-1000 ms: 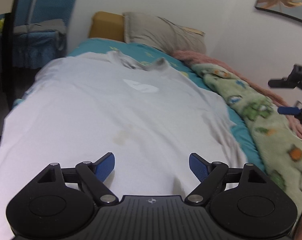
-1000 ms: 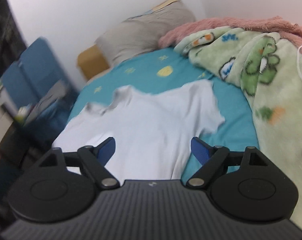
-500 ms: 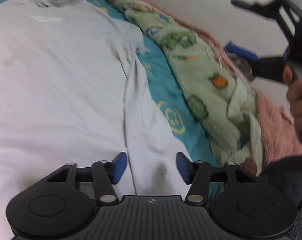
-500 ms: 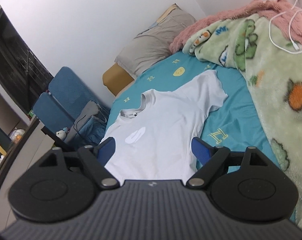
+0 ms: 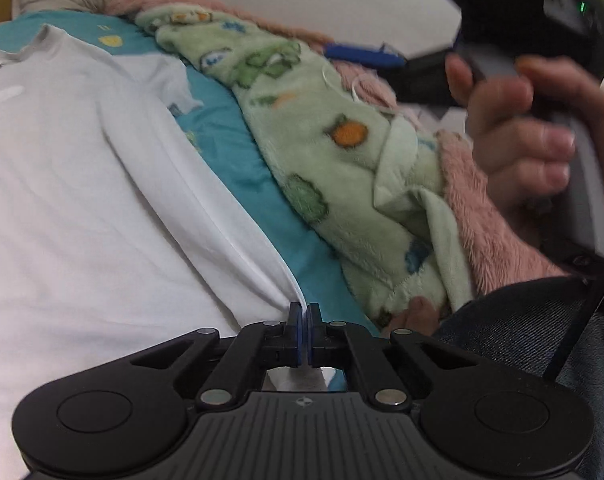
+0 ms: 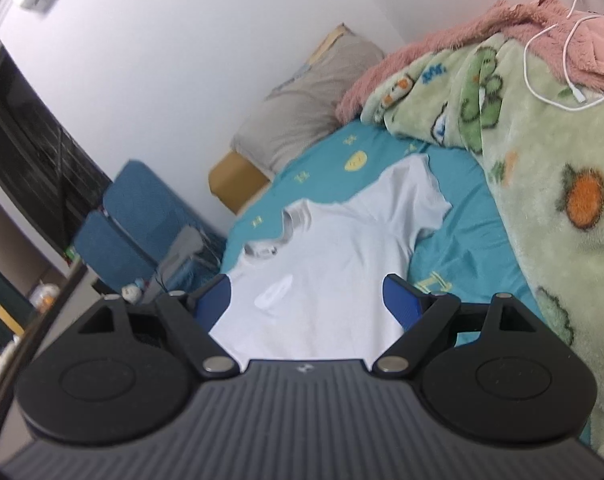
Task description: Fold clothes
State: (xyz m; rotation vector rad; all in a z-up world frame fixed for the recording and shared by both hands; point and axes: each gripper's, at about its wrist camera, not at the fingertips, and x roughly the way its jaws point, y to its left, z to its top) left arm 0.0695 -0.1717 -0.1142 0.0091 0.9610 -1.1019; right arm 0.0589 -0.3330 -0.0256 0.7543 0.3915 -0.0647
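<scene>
The left gripper [image 5: 303, 326] has just been closing, and its blue pads are now pressed together on the bottom right corner of the white T-shirt [image 5: 101, 200]; cloth bunches into the pinch and a scrap of it shows behind the pads. A second ago the same jaws stood wide over the middle of the shirt, so the gripper has swung across to the hem corner and taken hold. That reads as the start of the first fold: one corner is secured, and the likely next need is a second hold for the other side.

From the pinch, a taut ridge of fabric runs toward 11 o'clock up the shirt's side seam to the sleeve. The shirt lies flat on the teal sheet [image 5: 237, 160], which shows at 12 to 1 o'clock. Beyond it at 1 o'clock lies the green blanket [image 5: 342, 152] with a pink blanket [image 5: 474, 200] under it, and at 2 o'clock a hand [image 5: 534, 132] grips the other tool's handle.

The right gripper [image 6: 308, 300] is spread wide and holds nothing. It hangs above the shirt [image 6: 342, 260], which is spread out toward 12 o'clock with its collar at 11 o'clock and one sleeve at 1 o'clock, not yet folded. A white cable [image 6: 550, 68] trails over the blankets at 2 o'clock.

Writing: the shirt carries a pale mark on its chest [image 6: 275, 294], too faint to read. The sheet has yellow printed figures, one letter-like, none legible as words.
</scene>
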